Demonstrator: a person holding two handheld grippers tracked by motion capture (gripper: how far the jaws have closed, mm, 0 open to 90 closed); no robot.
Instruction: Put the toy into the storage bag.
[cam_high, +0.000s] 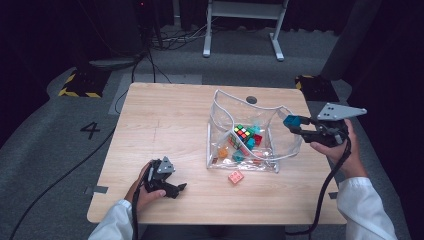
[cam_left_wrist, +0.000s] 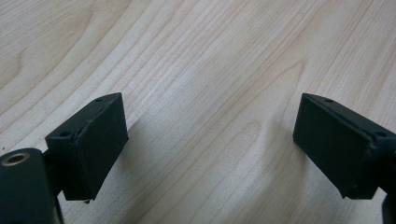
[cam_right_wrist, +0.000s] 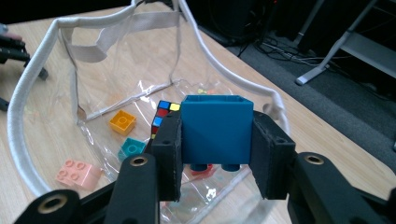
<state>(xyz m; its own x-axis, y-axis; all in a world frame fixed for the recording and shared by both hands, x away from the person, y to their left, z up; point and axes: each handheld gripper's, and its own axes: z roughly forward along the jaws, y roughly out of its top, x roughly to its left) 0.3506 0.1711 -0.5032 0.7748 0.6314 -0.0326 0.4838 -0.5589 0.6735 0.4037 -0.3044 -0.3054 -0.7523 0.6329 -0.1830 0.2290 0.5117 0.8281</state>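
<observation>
I'm pinching the blue block (cam_right_wrist: 217, 128) in my right gripper (cam_right_wrist: 217, 154), holding it mid-frame just above the clear pouch (cam_right_wrist: 28, 88) so it can drop inside. My left gripper (cam_high: 172, 187), jaws spread and empty, is resting lower left on the table (cam_high: 165, 115), out of the way.
</observation>
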